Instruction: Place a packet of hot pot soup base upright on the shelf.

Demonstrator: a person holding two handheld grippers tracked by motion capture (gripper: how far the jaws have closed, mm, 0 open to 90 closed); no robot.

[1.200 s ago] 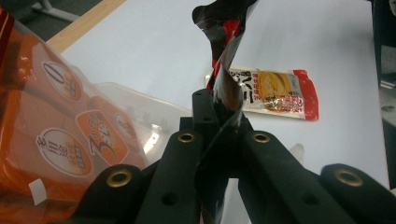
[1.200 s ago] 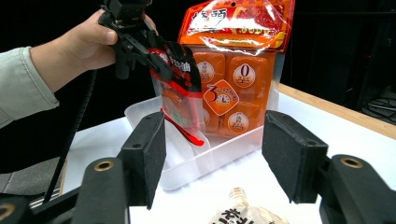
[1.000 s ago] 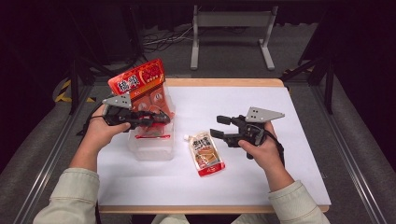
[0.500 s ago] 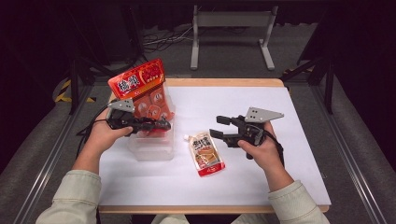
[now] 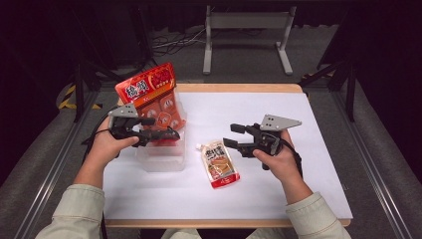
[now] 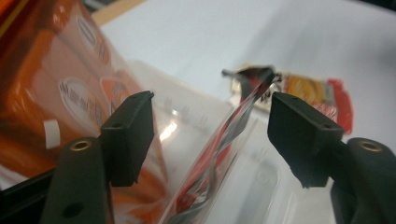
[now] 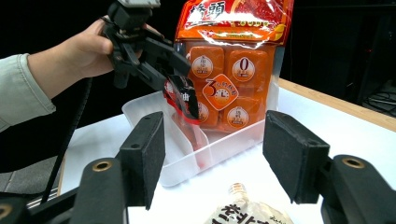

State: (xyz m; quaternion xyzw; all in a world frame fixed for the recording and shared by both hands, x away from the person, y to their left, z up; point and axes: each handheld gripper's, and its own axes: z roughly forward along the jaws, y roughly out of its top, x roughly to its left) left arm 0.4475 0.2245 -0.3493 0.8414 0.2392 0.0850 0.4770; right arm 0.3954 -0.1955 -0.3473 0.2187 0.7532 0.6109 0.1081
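Left hand-held gripper (image 5: 169, 134) hangs over the clear tray (image 5: 161, 162), jaws just been opening and now apart. A small red-and-clear packet (image 6: 219, 154) stands edge-on in the gap between them; in the left gripper view neither pad presses on it, so it reads as released. From the right gripper view the same packet (image 7: 184, 102) hangs at the left jaw tips with its lower end down inside the tray, in front of the big orange bag (image 7: 233, 70), which stands upright in the tray's far end.

Right hand-held gripper (image 5: 233, 135) has jaws wide apart and holds nothing. It hovers level above the white surface (image 5: 308, 169), pointing toward the tray.

The spouted pouch (image 5: 219, 166) lies flat on the surface between tray and right hand. It sits just below and in front of the right jaws. Long axis runs roughly away from the person, spout end at the far side, slightly tilted. The right hand is clearly nearer to it than the left.

Judgement: pouch is likely next for the tray; the right hand would need to drop and turn its jaws across the pouch's narrow width.
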